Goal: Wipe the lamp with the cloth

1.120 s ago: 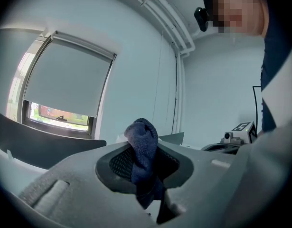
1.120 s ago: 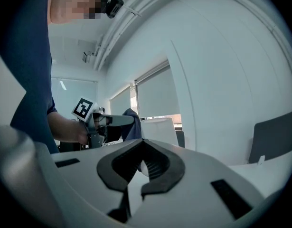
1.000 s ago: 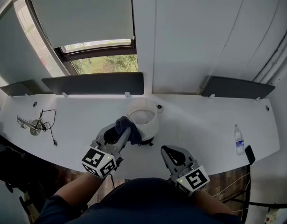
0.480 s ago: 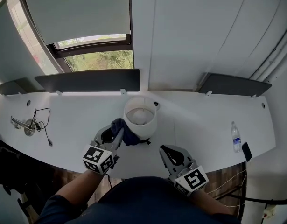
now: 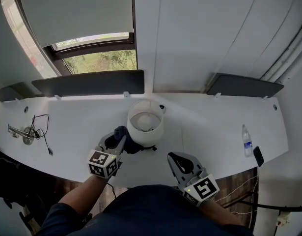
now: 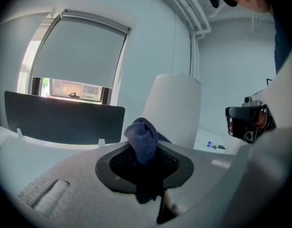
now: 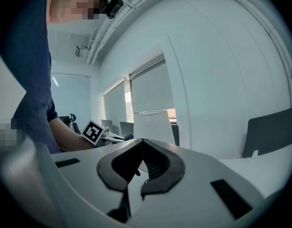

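The white lamp [image 5: 145, 123] stands mid-table, and I look down into its drum shade. A dark blue cloth [image 5: 123, 138] is bunched against the shade's lower left side. My left gripper [image 5: 120, 142] is shut on the cloth. In the left gripper view the cloth [image 6: 142, 137] sticks up between the jaws, with the shade [image 6: 175, 109] just behind it. My right gripper [image 5: 175, 158] hovers over the table's front edge, right of the lamp and apart from it. The right gripper [image 7: 141, 148] is shut with nothing in it, and the shade [image 7: 153, 124] shows beyond its tips.
A water bottle [image 5: 247, 141] and a dark phone [image 5: 259, 156] lie near the table's right end. A metal fitting with a black cable [image 5: 30, 132] lies at the far left. Dark panels [image 5: 89, 83] stand along the back edge under the window.
My left gripper has slid the cloth a little to the left along the lamp's lower side. The right gripper has stayed where it was.
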Tool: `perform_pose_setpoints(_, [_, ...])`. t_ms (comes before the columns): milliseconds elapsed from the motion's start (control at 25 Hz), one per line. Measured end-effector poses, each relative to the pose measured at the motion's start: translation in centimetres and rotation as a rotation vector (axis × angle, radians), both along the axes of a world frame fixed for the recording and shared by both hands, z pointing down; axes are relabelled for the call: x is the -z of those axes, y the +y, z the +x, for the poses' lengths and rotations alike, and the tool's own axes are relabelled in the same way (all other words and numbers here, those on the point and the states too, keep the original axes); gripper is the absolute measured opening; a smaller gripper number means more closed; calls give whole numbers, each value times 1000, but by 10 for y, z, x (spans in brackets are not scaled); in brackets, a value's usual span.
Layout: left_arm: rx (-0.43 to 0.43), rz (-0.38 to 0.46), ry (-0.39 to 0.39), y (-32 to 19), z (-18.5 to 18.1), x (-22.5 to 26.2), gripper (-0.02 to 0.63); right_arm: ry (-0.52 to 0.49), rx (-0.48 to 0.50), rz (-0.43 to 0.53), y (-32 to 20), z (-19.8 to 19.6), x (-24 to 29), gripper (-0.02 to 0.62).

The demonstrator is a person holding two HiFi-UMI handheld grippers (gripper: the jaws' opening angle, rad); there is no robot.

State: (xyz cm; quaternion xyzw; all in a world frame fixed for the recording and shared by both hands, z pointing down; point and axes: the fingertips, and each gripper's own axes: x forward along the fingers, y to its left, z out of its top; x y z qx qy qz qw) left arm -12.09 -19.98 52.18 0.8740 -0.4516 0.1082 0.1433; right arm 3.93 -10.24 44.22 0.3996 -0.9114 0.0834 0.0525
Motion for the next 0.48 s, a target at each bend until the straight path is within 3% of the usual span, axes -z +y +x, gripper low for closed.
perform_pose_setpoints(480, [-47, 105, 12, -1, 14, 74, 86, -31, -21, 21, -9, 4, 10, 11])
